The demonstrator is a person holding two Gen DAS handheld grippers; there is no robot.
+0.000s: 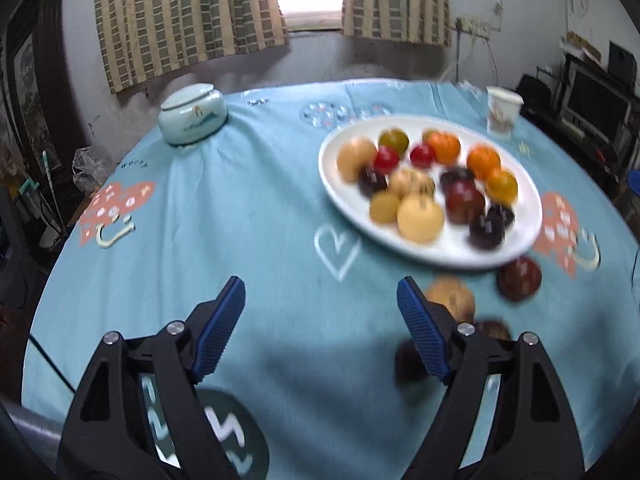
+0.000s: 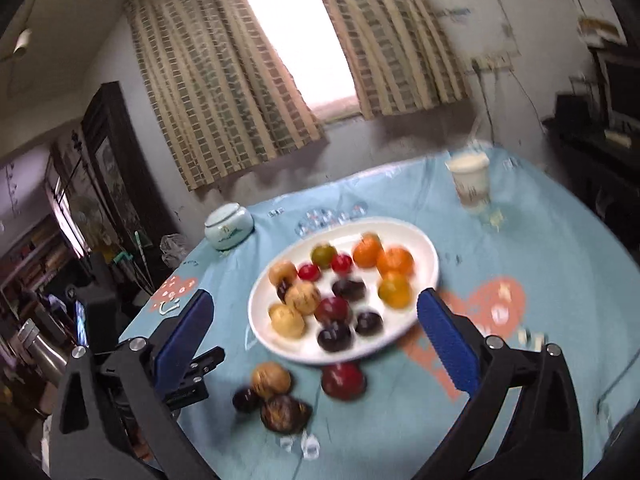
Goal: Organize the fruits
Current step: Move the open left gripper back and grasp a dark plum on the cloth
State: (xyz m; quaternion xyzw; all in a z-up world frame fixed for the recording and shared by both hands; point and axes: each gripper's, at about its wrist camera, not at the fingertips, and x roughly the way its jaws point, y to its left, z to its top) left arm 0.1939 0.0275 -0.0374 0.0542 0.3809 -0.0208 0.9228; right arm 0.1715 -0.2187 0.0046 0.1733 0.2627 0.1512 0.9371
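A white oval plate [image 1: 528, 216] [image 2: 428, 252] on the blue tablecloth holds several small fruits: orange, yellow, red and dark purple. Loose fruits lie on the cloth in front of it: a red one [image 2: 343, 381] [image 1: 519, 279], a tan one [image 2: 270, 380] [image 1: 450, 297], a small dark one [image 2: 246, 400] and a brown mottled one [image 2: 285, 412]. My left gripper [image 1: 320, 300] is open and empty over bare cloth, left of the loose fruits. My right gripper [image 2: 314, 316] is open and empty, raised above the plate's near side.
A pale lidded ceramic jar [image 1: 193, 115] [image 2: 229, 227] stands at the back left. A paper cup [image 1: 502, 109] [image 2: 470, 180] stands at the back right. The round table's edge drops off on the left. Both views are motion-blurred.
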